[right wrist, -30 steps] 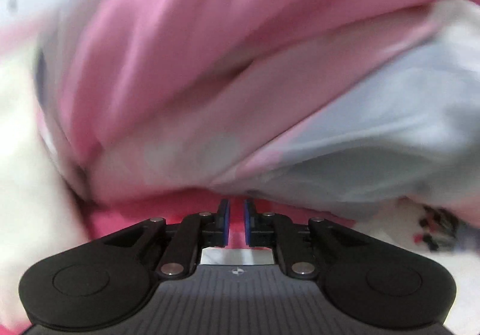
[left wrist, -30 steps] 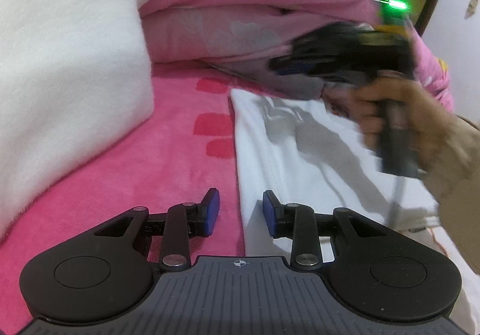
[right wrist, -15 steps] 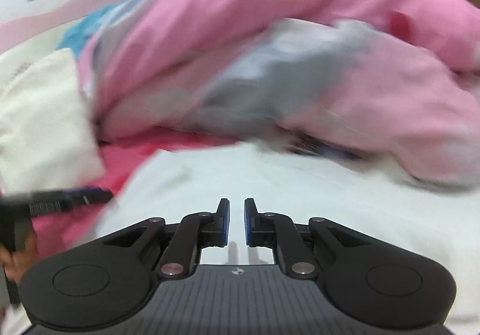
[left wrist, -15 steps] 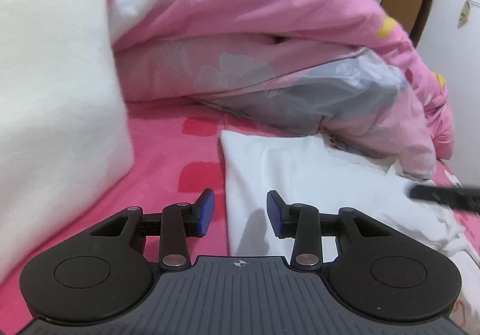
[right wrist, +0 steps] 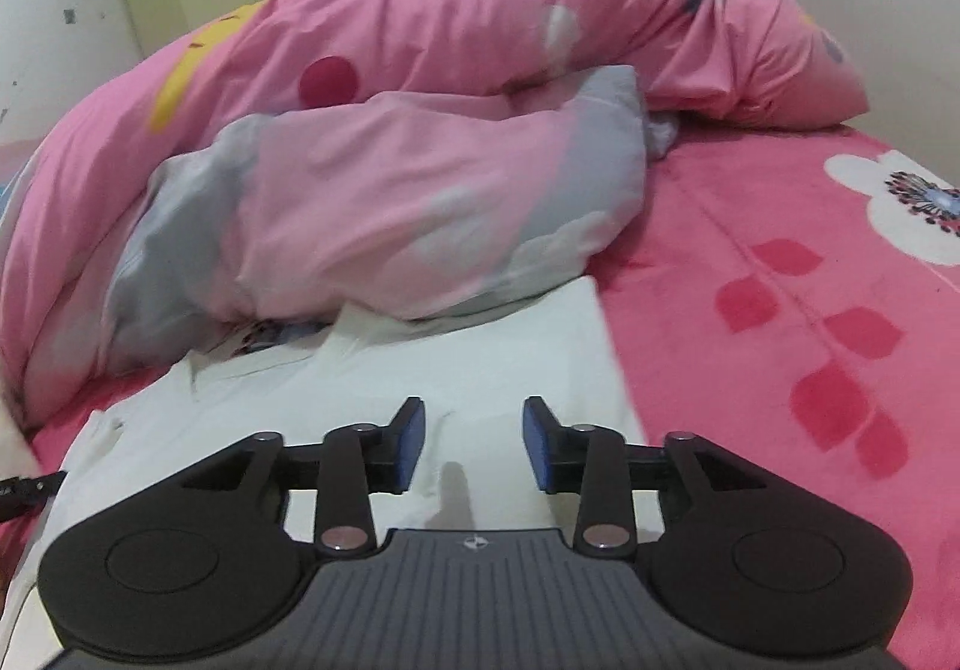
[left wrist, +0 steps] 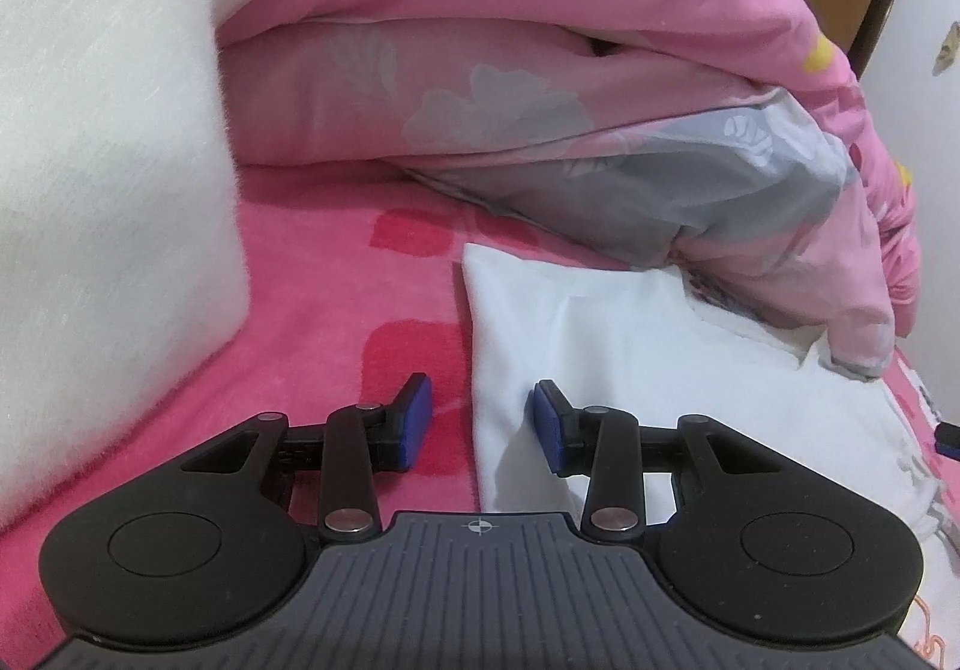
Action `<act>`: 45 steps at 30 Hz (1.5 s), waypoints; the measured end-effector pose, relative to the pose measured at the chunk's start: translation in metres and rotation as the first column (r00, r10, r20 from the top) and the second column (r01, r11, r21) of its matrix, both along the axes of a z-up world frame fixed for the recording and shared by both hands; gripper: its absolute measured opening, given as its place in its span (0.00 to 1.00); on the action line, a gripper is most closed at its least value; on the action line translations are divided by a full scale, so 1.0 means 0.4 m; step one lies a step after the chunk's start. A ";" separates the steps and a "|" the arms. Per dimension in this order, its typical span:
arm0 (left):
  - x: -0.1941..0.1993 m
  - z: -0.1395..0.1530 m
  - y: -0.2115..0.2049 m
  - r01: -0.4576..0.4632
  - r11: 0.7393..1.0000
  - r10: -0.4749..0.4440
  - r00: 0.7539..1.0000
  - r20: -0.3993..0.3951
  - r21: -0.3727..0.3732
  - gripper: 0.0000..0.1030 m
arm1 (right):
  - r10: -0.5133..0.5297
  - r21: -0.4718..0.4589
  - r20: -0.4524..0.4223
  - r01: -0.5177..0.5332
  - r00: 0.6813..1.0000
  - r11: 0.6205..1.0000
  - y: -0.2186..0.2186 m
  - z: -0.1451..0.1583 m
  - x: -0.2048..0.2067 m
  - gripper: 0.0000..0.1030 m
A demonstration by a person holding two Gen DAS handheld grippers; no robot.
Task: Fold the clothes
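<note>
A white garment (left wrist: 648,346) lies flat on the pink bed sheet (left wrist: 336,322), its far edge tucked under the quilt. In the left wrist view my left gripper (left wrist: 480,418) is open, straddling the garment's left edge with nothing pinched. In the right wrist view the same white garment (right wrist: 468,370) spreads below my right gripper (right wrist: 474,439), which is open just above the cloth near its right edge. A tip of the other gripper (right wrist: 30,487) shows at the far left.
A bulky pink and grey quilt (left wrist: 540,87) is piled along the back of the bed, also in the right wrist view as the quilt (right wrist: 390,172). A thick white blanket (left wrist: 102,178) rises at the left. Bare pink sheet (right wrist: 810,340) extends to the right.
The right gripper swung back from the quilt to hover over the garment's right side and opened its fingers. The left gripper stayed open and edged closer to the garment's left edge.
</note>
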State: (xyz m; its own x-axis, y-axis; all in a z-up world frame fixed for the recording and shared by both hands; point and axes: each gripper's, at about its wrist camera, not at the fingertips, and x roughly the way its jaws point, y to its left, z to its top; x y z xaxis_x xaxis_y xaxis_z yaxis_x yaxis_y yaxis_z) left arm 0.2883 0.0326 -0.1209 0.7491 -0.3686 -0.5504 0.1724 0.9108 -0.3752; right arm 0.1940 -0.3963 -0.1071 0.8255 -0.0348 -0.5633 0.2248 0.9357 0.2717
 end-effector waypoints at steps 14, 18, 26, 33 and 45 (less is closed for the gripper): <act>0.001 -0.008 0.004 -0.003 1.000 0.003 1.000 0.007 -0.006 0.37 | 0.050 -0.143 -0.121 -0.067 0.991 0.987 0.029 -0.054 0.055 0.19; 0.002 -0.009 0.005 -0.004 1.000 0.004 1.000 0.006 -0.008 0.36 | 0.050 -0.236 -0.068 -0.065 0.996 0.970 0.046 -0.022 0.037 0.02; 0.004 -0.013 0.008 -0.010 1.000 0.010 1.000 0.004 -0.012 0.34 | -0.032 -0.216 -0.041 0.022 0.999 0.976 0.013 -0.024 0.011 0.01; 0.004 -0.013 0.008 -0.017 1.000 0.017 1.000 0.003 -0.012 0.34 | -0.082 -0.210 -0.100 0.059 0.992 0.976 0.007 -0.071 0.019 0.02; -0.006 0.000 0.007 -0.059 0.998 0.059 0.998 0.016 0.030 0.32 | 0.134 -0.185 0.061 -0.121 0.989 0.975 0.150 0.025 0.008 0.13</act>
